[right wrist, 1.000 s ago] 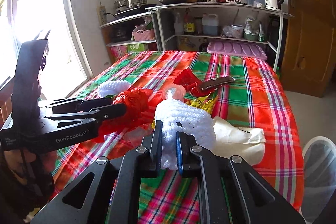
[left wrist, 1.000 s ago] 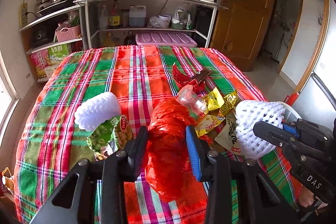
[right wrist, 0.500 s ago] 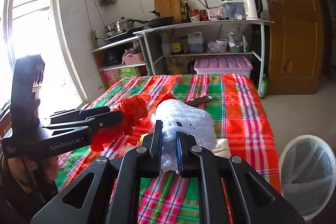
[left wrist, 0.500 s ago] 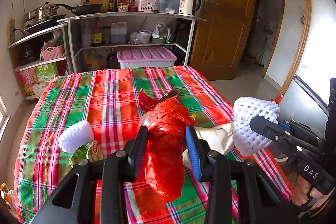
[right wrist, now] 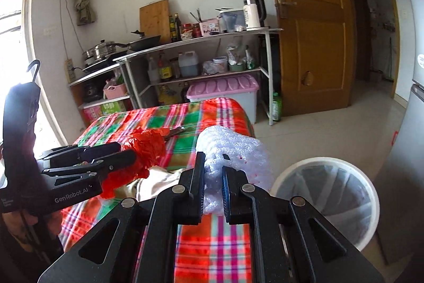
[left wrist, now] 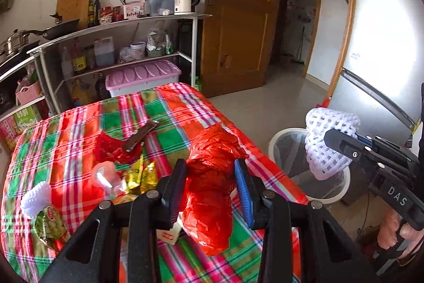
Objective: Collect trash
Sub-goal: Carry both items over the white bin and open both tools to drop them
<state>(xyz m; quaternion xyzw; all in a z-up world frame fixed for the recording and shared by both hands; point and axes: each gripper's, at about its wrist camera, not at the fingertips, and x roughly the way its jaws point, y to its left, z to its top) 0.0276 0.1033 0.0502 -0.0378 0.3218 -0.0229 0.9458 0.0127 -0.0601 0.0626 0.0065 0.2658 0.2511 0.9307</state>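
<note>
While the left gripper (left wrist: pixel 210 187) clamps the red bag (left wrist: pixel 212 192) and the right gripper (right wrist: pixel 213 183) pinches the foam net (right wrist: pixel 235 150), either could miss the bin (right wrist: pixel 368 187) if released short of it.

The right gripper (right wrist: pixel 213 182) fills the lower middle of the view, its jaws pinched tight on a white foam net (right wrist: pixel 235 150) that bulges out above them toward 12 o'clock. At 9 o'clock the left gripper (right wrist: pixel 124 153) reaches in from the edge with a crumpled red plastic bag (right wrist: pixel 143 150) clamped between its jaws. Both are held over the near part of a bench (right wrist: pixel 212 243) covered in a red and green checked cloth. At 4 o'clock, on the floor just beside the bench, stands a white bin (right wrist: pixel 328 198) with a liner inside. A shelf (right wrist: pixel 201 41) of kitchen things stands against the far wall at 12 o'clock.
</note>
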